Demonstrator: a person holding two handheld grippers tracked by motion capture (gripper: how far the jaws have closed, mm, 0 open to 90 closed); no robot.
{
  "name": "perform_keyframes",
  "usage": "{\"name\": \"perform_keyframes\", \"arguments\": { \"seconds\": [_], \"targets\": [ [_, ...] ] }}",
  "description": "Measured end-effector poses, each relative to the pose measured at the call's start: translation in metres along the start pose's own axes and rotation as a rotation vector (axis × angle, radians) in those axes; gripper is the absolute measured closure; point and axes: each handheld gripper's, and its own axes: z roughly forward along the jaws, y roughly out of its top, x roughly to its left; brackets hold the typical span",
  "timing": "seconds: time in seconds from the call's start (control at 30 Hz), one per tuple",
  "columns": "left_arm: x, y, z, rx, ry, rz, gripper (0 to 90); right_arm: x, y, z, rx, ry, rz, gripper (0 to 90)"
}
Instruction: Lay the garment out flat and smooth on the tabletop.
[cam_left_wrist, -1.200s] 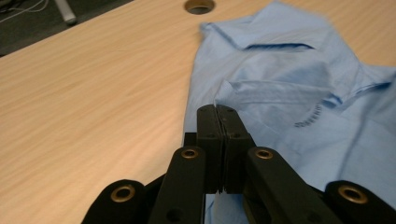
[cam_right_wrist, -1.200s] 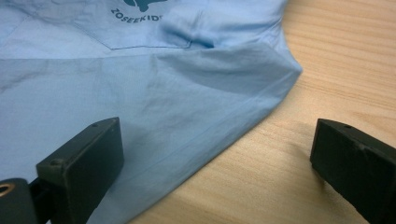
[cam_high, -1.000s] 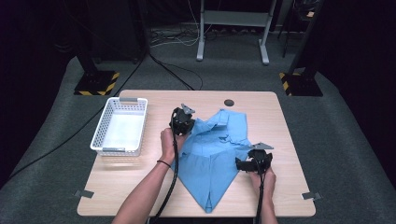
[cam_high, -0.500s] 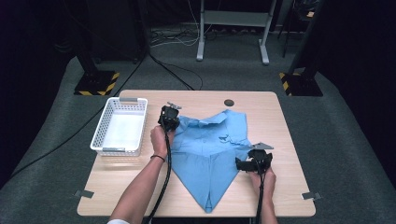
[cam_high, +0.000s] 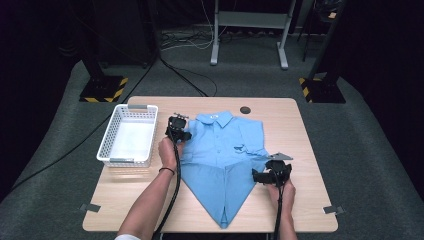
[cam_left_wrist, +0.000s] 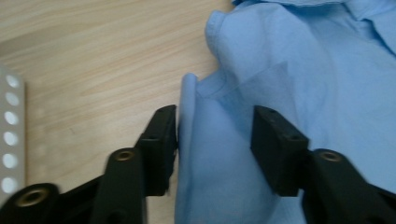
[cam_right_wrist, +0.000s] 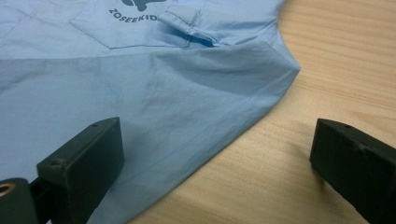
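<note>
- right gripper near the front-right of the table, jaws wide apart over the shirt hem, not gripping anything
- shirt's spread mid-table, collar toward the far edge
- left gripper at its left fold, jaws have just been opening, cloth between them but loose
- risk imo: pull away and a pad could snag, undoing that fold
- basket sits by the left edge

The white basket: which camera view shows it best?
The high view: the white basket shows whole there, on the table left of the blue shirt. The left gripper view catches just a blurred strip of its perforated wall at the frame's left edge. The right gripper view looks at shirt and tabletop instead.
</note>
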Motion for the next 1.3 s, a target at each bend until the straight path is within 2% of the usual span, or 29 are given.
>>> {"name": "perform_keyframes", "arguments": {
  "seconds": [0.2, 0.37, 0.6, 0.7, 0.93, 1.1, 1.17, 1.3],
  "targets": [
    [-0.005, -0.005, -0.008, -0.022, -0.068, -0.005, 22.1, 0.000, 0.000, 0.000, 0.000, 0.000, 0.000, 2.2],
    [-0.008, -0.015, -0.014, -0.026, -0.141, -0.020, 12.2, 0.000, 0.000, 0.000, 0.000, 0.000, 0.001, 2.3],
    [-0.013, -0.031, -0.028, -0.043, -0.202, -0.013, 5.2, 0.000, 0.000, 0.000, 0.001, 0.000, 0.001, 2.2],
    [-0.020, -0.040, -0.036, -0.044, -0.224, 0.012, 4.0, 0.000, 0.000, 0.000, 0.001, -0.003, 0.002, 2.2],
    [-0.036, -0.073, -0.053, -0.060, -0.295, 0.014, 2.2, 0.000, -0.001, -0.001, -0.001, -0.029, 0.023, 2.3],
    [-0.050, -0.093, -0.052, -0.043, -0.275, 0.054, 1.4, 0.001, -0.003, -0.003, -0.002, -0.039, 0.025, 2.5],
    [-0.054, -0.097, -0.051, -0.034, -0.255, 0.083, 0.5, 0.001, -0.005, -0.005, -0.001, -0.041, 0.027, 2.6],
    [-0.059, -0.102, -0.053, -0.044, -0.247, 0.096, 0.4, 0.003, -0.011, -0.011, 0.000, -0.040, 0.025, 2.6]
  ]
}}
